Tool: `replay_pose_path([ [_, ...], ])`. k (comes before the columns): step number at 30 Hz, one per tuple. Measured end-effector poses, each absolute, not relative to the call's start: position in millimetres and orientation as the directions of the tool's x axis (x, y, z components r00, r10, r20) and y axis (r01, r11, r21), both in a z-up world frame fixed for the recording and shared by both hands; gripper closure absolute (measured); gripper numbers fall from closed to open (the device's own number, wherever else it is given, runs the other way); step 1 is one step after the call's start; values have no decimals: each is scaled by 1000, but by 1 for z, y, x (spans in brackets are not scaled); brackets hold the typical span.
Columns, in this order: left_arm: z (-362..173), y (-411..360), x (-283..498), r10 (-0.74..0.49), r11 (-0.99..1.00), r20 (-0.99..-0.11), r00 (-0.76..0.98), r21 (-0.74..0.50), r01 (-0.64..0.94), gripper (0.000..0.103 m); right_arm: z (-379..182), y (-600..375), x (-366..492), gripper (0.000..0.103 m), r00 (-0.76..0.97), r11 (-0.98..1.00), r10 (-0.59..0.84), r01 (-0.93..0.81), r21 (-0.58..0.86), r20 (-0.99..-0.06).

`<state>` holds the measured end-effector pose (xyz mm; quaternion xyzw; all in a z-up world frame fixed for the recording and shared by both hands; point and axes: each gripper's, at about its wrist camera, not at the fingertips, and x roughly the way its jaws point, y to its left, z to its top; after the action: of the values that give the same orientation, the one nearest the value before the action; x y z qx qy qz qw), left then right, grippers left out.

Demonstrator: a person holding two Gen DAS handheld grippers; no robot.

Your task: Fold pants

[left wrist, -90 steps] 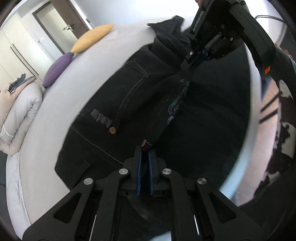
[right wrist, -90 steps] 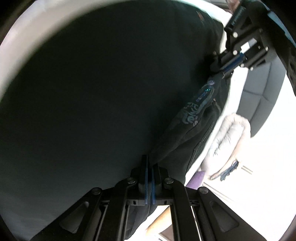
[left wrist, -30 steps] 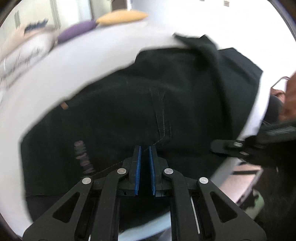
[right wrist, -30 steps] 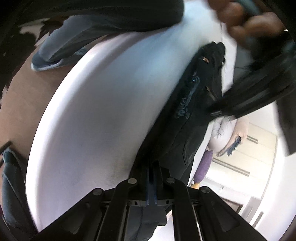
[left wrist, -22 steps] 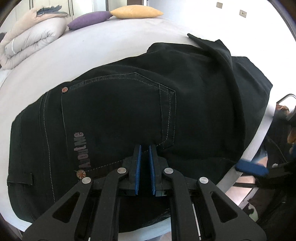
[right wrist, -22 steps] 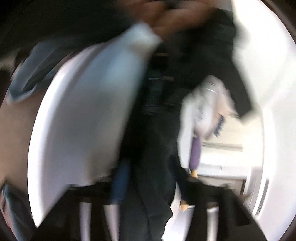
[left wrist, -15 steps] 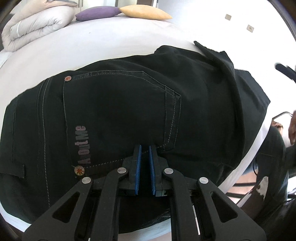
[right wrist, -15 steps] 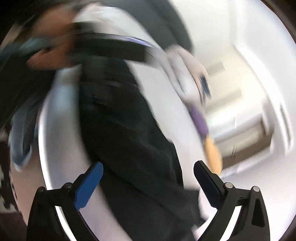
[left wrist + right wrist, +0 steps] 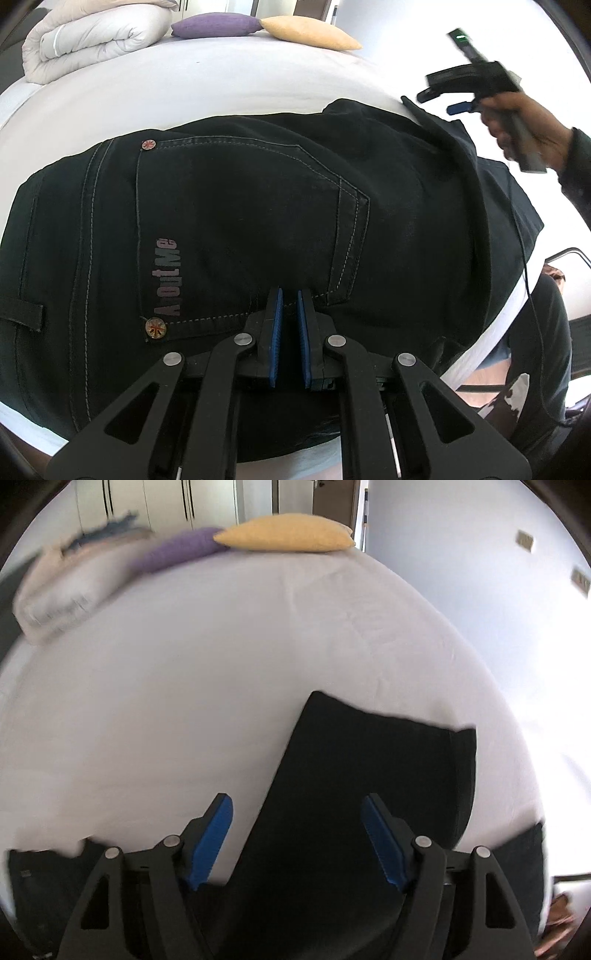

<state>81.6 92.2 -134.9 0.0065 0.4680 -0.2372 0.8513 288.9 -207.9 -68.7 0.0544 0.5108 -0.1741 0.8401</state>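
Our left gripper [image 9: 290, 325] sits closed over the black pants [image 9: 240, 206], pinching nothing we can see. Our right gripper [image 9: 297, 834] is empty, jaws closing above the leg end [image 9: 373, 768], so a shallow bite could grab just 1 layer and skew the fold.

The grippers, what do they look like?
Both the left gripper and the right gripper are black, with slotted arms, silver bolts and ridged blue pads. A thin black cable hangs from the right one, and the hand holding it wears a dark sleeve.

Black tongs [image 9: 287, 306] with blue pads [image 9: 275, 332], silver screws, and what looks like a dark sleeve [image 9: 578, 166].
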Motion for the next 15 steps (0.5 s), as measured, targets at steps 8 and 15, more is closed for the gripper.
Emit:
replay_pose_path([
  [8,-135,95,79,-399,886,-794,459,-206,415,95,-111,-213,321,36,302,910,-233,404,-98,-925],
  [15,-134,95,79,-394,888,-796,460,-200,415,95,-84,-250,290,99,429,901,-150,431,56,-891],
])
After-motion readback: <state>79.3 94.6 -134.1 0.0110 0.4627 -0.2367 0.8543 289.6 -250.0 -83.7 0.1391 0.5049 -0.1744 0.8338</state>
